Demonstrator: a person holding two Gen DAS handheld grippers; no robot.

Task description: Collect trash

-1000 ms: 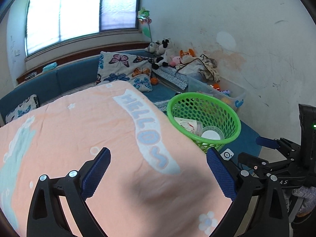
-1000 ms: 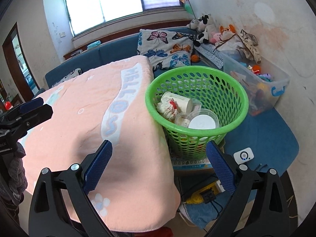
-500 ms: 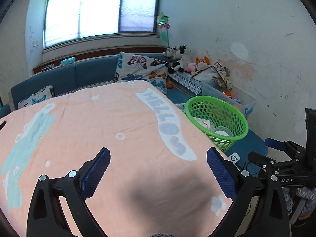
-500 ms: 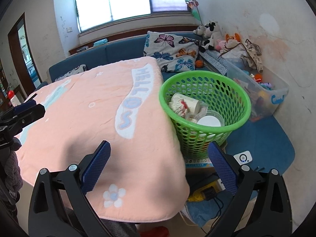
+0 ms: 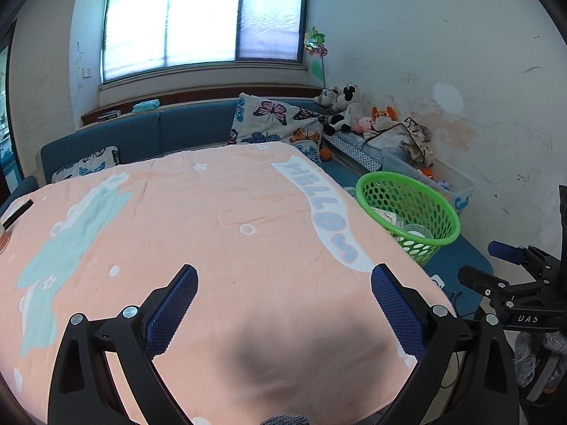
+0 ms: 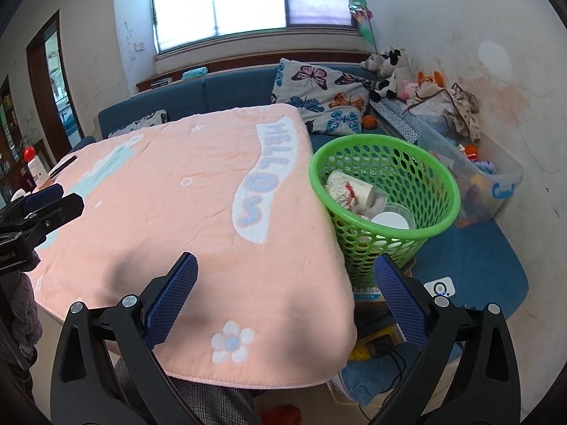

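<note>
around the room

a peach blanket [image 5: 198,233] fills my frame's centre. upper centre, a butterfly cushion [image 5: 274,124] leans on the blue sofa [image 5: 177,131]; stuffed toys [image 5: 340,104] crowd the upper right corner beneath the window [image 5: 205,14].

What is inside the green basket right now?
In the green basket: a printed paper cup lying on its side, crumpled wrappers, and a clear plastic cup with a white lid. Anything beneath them is covered.

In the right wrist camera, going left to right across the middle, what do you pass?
Left gripper → peach HELLO blanket → green mesh basket holding a paper cup → clear plastic toy bin.
</note>
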